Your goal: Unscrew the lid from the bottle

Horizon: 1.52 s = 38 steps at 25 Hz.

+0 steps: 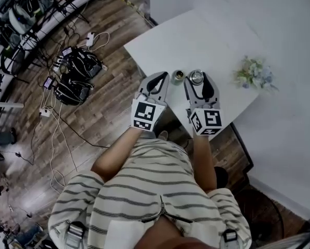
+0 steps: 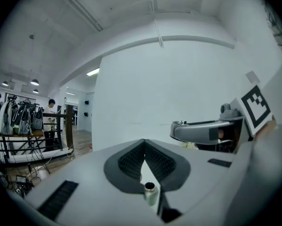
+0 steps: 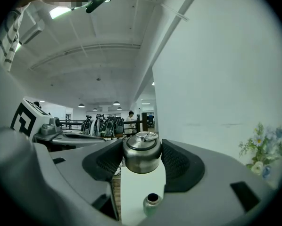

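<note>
lid (image 3: pixel 142 157): off the bottle (image 3: pixel 152 204), clamped in the right gripper (image 1: pixel 197 80), above the bottle.
bottle: upright and open-mouthed on the table (image 1: pixel 207 35).
left gripper (image 2: pixel 144 142): jaws pressed together on nothing, above the bottle.
risk: the smooth lid could slip out and topple the bottle.
views: only the right gripper view shows the pads gripping the lid's sides.

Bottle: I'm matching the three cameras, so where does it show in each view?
Head view: bottle mid-frame on the white table, just left of the lid.
Left gripper view: low centre, under the shut jaws.
Right gripper view: bottom centre, below the lid.
Shared landmark: the white table beneath it.
</note>
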Each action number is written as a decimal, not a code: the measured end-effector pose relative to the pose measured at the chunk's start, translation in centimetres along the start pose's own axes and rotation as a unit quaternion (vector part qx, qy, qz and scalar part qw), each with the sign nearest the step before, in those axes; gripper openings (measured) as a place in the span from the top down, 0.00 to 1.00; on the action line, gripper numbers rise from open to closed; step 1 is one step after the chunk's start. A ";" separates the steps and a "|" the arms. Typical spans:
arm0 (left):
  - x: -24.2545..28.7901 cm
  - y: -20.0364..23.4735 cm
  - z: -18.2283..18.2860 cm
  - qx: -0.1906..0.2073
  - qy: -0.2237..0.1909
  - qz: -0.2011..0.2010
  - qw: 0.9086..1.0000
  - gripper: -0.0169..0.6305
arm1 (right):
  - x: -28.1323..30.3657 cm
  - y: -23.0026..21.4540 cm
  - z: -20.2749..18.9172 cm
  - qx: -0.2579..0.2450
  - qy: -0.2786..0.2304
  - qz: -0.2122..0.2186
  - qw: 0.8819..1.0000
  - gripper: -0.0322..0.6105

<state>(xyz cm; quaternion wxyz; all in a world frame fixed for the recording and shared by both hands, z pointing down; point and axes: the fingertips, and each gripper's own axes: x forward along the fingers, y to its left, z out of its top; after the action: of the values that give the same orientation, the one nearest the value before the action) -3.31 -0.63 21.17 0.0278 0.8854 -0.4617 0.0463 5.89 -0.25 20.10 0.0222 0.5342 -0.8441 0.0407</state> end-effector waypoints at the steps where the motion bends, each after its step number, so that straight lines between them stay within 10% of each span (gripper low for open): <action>1: -0.2 0.0 0.6 0.003 -0.004 0.003 1.000 0.98 | -0.1 -0.1 0.4 0.000 -0.003 -0.001 1.000 0.54; 38: -1.7 0.1 4.2 0.017 -0.045 0.005 0.999 0.98 | -0.3 -0.4 2.2 -0.014 -0.026 -0.029 0.999 0.54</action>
<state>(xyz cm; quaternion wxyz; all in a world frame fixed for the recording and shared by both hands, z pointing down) -4.07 0.30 16.82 -0.0083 0.8844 -0.4664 0.0140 6.35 -0.33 17.86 0.0088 0.5586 -0.8293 0.0137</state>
